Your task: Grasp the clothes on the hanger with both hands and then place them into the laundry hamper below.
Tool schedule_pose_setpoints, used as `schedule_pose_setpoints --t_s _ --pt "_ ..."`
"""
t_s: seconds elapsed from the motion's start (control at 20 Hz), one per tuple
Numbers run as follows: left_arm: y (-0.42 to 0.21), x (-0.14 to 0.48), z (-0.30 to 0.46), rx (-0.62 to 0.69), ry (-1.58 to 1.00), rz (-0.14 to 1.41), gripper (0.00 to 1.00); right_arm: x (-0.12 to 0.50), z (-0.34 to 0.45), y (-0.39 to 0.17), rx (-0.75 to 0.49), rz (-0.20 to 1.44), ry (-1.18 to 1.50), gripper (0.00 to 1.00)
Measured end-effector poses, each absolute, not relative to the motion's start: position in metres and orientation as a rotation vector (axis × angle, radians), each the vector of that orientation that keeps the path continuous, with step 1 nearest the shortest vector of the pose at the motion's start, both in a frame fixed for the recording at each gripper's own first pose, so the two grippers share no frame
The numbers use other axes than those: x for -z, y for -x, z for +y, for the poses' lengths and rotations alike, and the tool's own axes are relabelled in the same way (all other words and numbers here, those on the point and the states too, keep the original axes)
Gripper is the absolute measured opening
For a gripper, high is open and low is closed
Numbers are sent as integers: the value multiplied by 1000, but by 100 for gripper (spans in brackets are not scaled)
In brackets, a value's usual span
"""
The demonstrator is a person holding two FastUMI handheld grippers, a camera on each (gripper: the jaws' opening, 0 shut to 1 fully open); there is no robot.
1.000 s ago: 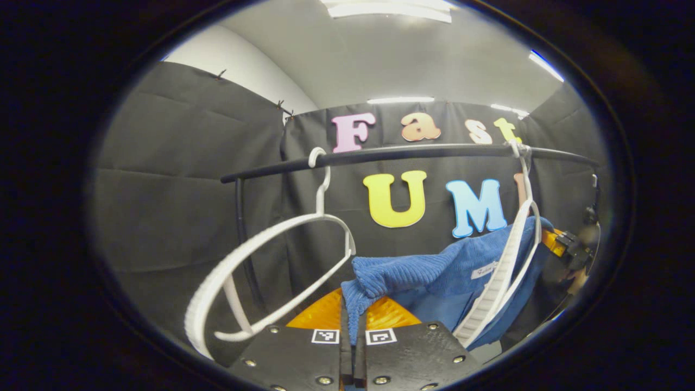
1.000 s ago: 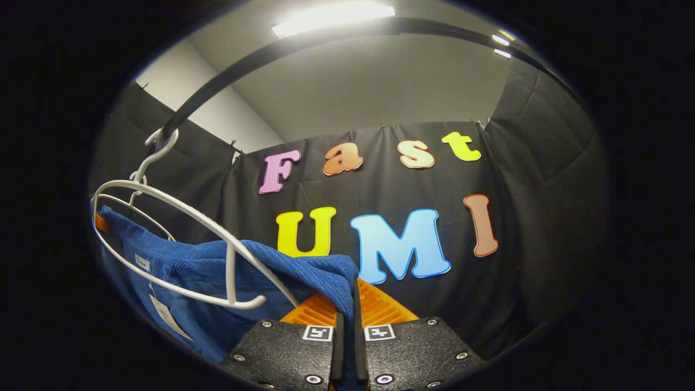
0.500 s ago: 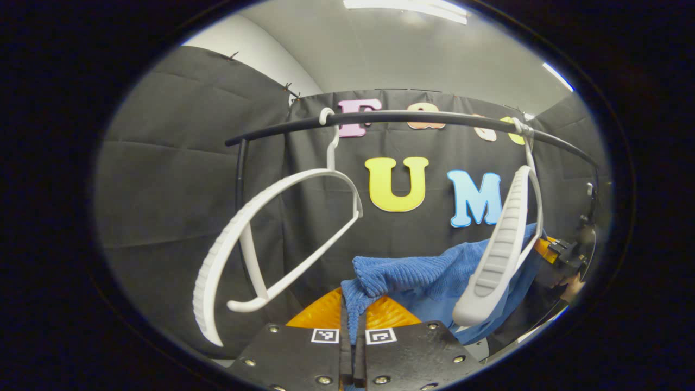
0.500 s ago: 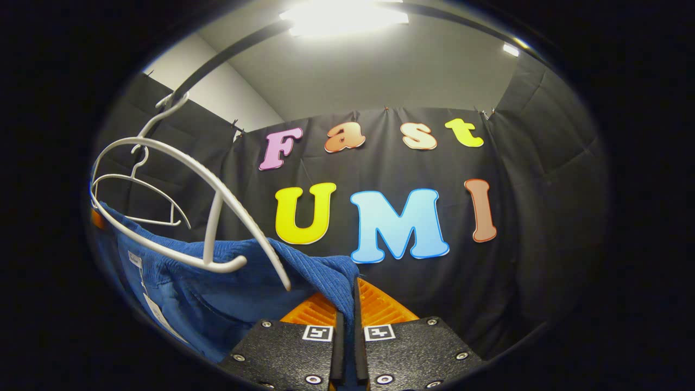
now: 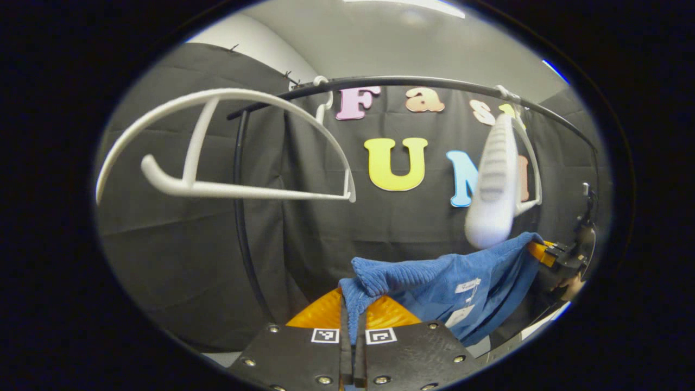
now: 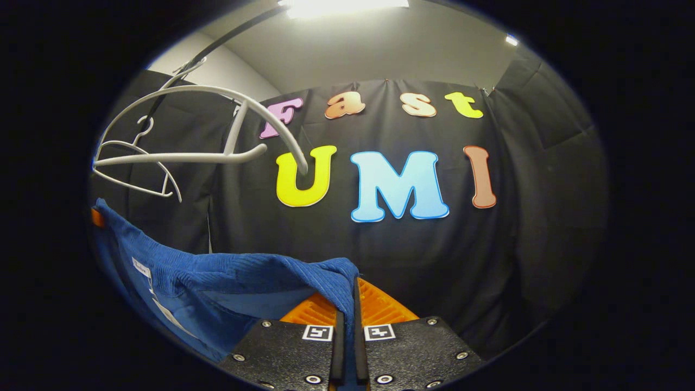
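Left gripper view: blue garment (image 5: pixel 434 282) stretched sideways.

The blue ribbed garment (image 5: pixel 461 274) hangs clear below the black rail (image 5: pixel 412 82), stretched in a sagging span between its two pinched ends (white tags dangle from its inner side). Above it, two bare white hangers (image 5: pixel 228 146) hook on that rail, one (image 5: pixel 497 179) turned nearly edge-on.
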State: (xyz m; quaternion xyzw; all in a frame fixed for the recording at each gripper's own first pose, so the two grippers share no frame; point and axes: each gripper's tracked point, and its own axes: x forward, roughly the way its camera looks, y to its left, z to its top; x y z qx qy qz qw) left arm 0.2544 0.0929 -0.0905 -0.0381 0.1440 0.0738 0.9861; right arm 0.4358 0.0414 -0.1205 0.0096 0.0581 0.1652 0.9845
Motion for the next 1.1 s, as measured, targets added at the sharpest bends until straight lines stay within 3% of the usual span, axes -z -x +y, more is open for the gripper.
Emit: schedule_pose_setpoints --t_s 0.3,1.1 --pt "-219 92 82 -153 101 276 2 107 45 -399 -350 123 -36 7" --pt "-130 -15 11 64 91 84 3 5 65 -241 -349 35 -109 7"
